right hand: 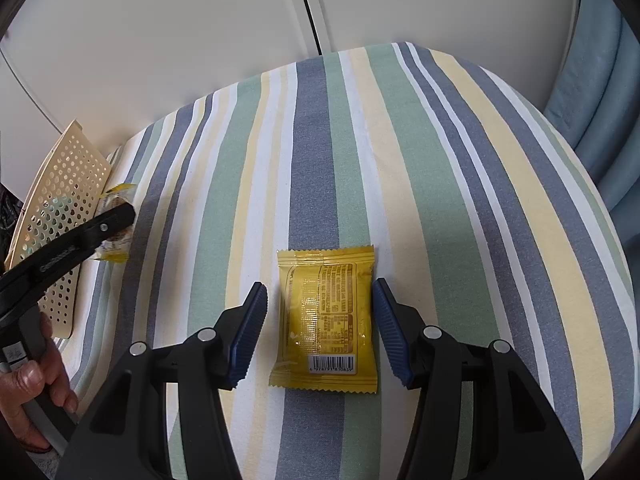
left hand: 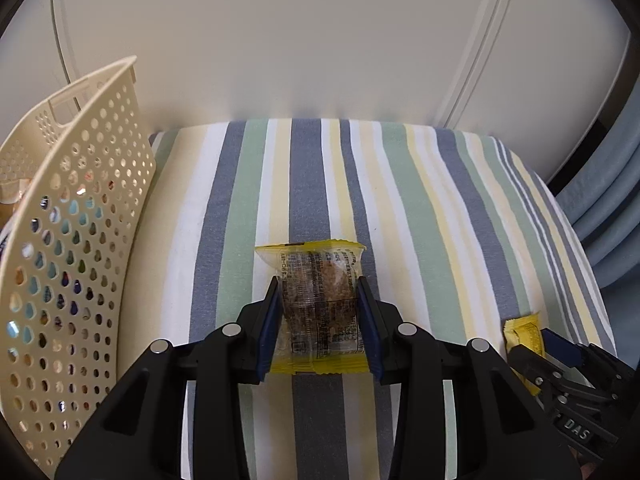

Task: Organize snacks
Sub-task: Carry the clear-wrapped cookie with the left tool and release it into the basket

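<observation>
My left gripper (left hand: pixel 318 312) has its fingers clamped on a clear snack pack (left hand: pixel 316 300), on the striped table (left hand: pixel 440 200). Right gripper (right hand: pixel 320 328) is wide open astride the yellow packet (right hand: pixel 326 316), not touching. Next: close right, lift both over the basket (left hand: pixel 80 220) wall at left.

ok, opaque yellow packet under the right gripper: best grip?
Pinch the yellow packet across its long side edges at mid-body, coming straight down. It lies flat, barcode side up, and the open right gripper already straddles it; the crimped ends are thin.
</observation>
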